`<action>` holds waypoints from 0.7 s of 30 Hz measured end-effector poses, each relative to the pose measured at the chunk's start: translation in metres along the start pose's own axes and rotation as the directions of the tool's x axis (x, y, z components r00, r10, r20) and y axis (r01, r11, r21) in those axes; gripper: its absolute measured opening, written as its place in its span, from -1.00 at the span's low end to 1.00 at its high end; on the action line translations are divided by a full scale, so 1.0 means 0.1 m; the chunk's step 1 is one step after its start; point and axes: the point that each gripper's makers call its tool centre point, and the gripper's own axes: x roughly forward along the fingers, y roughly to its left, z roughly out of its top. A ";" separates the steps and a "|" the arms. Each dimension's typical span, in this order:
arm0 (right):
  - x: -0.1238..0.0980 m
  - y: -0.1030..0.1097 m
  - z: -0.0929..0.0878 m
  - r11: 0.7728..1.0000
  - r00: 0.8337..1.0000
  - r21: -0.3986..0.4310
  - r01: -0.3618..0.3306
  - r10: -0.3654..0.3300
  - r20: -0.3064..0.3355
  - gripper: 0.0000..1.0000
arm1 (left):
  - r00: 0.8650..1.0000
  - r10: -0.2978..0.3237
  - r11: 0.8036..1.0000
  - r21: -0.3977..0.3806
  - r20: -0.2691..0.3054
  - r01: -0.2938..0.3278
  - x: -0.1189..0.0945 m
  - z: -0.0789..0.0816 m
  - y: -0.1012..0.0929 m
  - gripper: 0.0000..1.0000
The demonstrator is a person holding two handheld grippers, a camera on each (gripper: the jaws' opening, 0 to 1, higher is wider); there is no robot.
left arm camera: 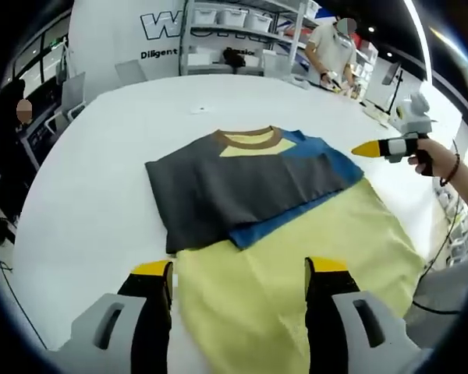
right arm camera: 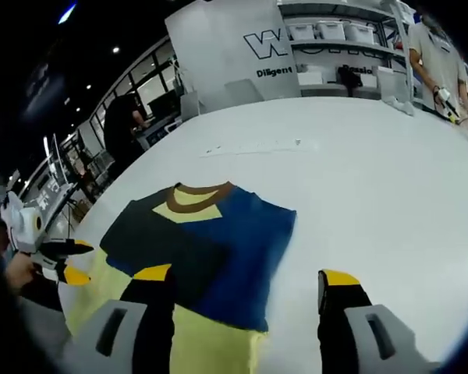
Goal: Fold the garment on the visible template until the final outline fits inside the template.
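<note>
The soft yellow, blue and grey cloth garment (left arm camera: 273, 210) lies part-folded mid-tabletop (left arm camera: 101, 156). Left gripper (left arm camera: 240, 271) and right gripper (right arm camera: 242, 276) hover above it, jaws spread, empty. It looks light and limp, likely to sag; best pinched at hem corners.

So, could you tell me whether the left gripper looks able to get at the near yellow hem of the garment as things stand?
Probably yes: the left gripper hangs open right over the garment's yellow hem, with nothing between them, and the right gripper is off to the side.
</note>
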 end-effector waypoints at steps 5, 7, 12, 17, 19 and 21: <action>-0.25 0.22 -0.17 0.998 0.998 -0.042 -0.046 0.045 -0.037 0.72 | 1.000 -0.002 1.000 0.007 0.010 0.002 -0.11 -0.01 -0.04 0.71; -0.31 0.26 -0.20 0.997 0.998 -0.050 -0.053 0.051 -0.038 0.78 | 1.000 -0.008 1.000 0.012 0.008 0.008 -0.16 -0.03 -0.06 0.77; -0.54 0.48 -0.37 0.993 0.995 -0.071 -0.091 0.087 -0.054 0.86 | 0.999 -0.022 1.000 0.016 -0.033 0.022 -0.32 -0.20 -0.09 0.75; -0.73 0.59 -0.55 0.993 0.995 -0.074 -0.092 0.088 -0.053 0.85 | 0.998 -0.016 1.000 0.017 -0.061 0.017 -0.48 -0.38 -0.10 0.75; -0.80 0.62 -0.65 0.993 0.994 -0.078 -0.089 0.084 -0.063 0.84 | 0.997 -0.017 1.000 0.012 -0.074 0.018 -0.54 -0.46 -0.12 0.75; -0.85 0.65 -0.74 0.993 0.994 -0.075 -0.086 0.081 -0.068 0.81 | 0.995 -0.011 1.000 0.008 -0.098 0.012 -0.58 -0.55 -0.13 0.73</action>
